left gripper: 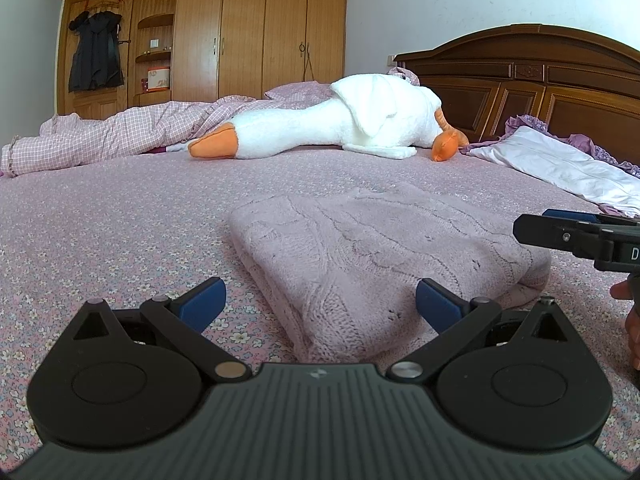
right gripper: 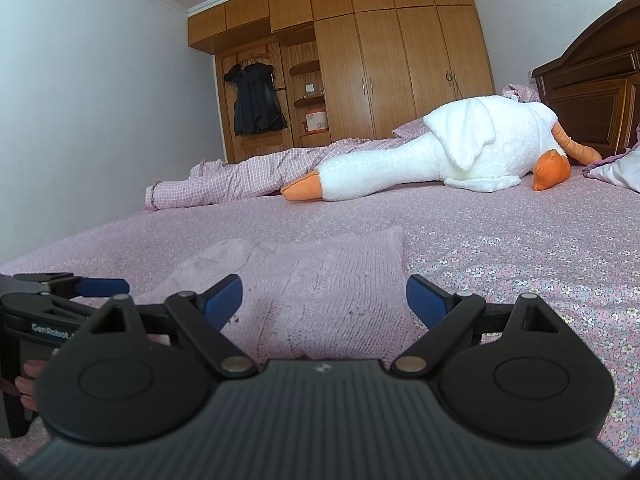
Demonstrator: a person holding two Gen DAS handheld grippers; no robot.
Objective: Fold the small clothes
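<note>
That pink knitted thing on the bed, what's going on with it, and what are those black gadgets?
A person holds a two-finger tool in each hand and is folding small clothes on the bed. The pink knitted garment lies folded into a neat rectangle on the floral sheet. Both the left tool and the right tool hover low at its near edge, open, gripping nothing. A big plush goose lies further back near the headboard, untouched.
</note>
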